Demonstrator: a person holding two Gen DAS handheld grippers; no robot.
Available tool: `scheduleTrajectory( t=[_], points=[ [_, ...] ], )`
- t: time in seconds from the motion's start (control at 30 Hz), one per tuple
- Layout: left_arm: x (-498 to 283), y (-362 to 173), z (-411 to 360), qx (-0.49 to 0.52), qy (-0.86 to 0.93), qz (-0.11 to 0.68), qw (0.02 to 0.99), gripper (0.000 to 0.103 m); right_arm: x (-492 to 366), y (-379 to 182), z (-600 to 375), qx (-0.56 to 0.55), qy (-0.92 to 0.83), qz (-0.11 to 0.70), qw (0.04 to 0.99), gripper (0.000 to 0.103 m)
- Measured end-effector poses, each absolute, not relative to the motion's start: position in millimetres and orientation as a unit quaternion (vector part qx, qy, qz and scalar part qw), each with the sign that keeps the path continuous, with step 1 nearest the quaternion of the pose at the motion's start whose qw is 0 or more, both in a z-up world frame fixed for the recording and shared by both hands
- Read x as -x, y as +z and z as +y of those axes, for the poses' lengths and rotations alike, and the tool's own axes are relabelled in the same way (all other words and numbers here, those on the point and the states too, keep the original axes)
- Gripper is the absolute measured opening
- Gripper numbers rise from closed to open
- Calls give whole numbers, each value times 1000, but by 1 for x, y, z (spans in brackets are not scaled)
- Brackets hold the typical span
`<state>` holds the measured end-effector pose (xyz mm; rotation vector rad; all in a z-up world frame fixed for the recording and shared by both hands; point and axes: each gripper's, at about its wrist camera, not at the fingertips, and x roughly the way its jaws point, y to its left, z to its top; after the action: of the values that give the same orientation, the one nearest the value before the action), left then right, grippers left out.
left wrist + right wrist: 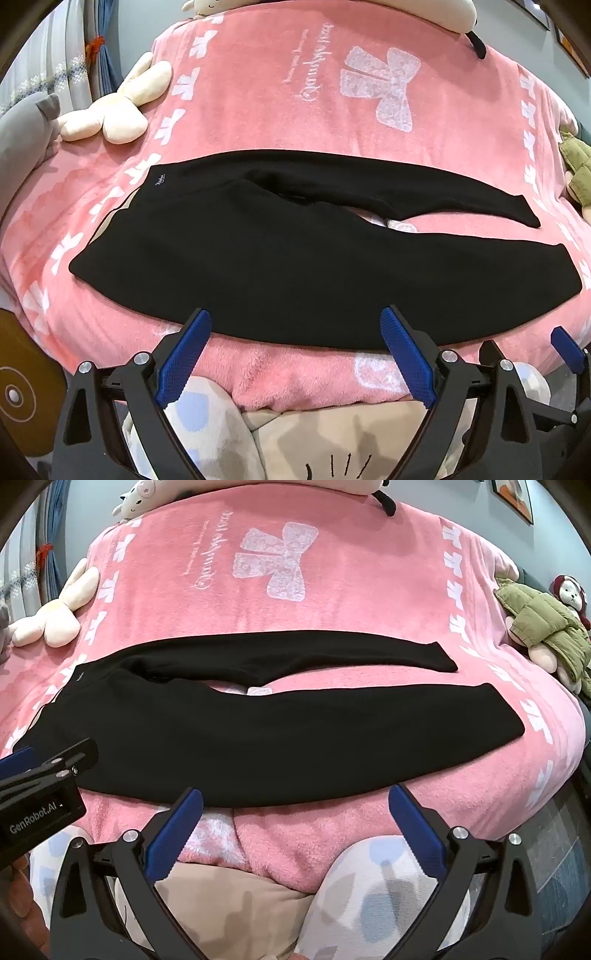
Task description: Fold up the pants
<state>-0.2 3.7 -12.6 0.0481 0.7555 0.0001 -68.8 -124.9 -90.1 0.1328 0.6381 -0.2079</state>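
- Left gripper (pixel 295 328) is held wide open, gripping nothing, at the near hem of the black pants (pixel 295 258).
- Right gripper (pixel 295 805) is likewise spread empty.
- Pants are laid flat across the pink blanket (pixel 332 110).

Black frames — blue ribbed jaws, silver screws

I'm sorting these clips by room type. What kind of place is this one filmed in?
Most likely a bedroom. A pink fleece blanket covers what looks like a bed, plush toys lie around its edges, and curtains hang at the left.
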Motion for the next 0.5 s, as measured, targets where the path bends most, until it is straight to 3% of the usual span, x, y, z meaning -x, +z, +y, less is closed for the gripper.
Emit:
scheduleTrajectory(
  t=[0.5],
  points=[
    [0, -13, 5, -24, 2, 373, 928, 90, 67, -92, -125, -61, -108, 315, 941, 98]
  ],
)
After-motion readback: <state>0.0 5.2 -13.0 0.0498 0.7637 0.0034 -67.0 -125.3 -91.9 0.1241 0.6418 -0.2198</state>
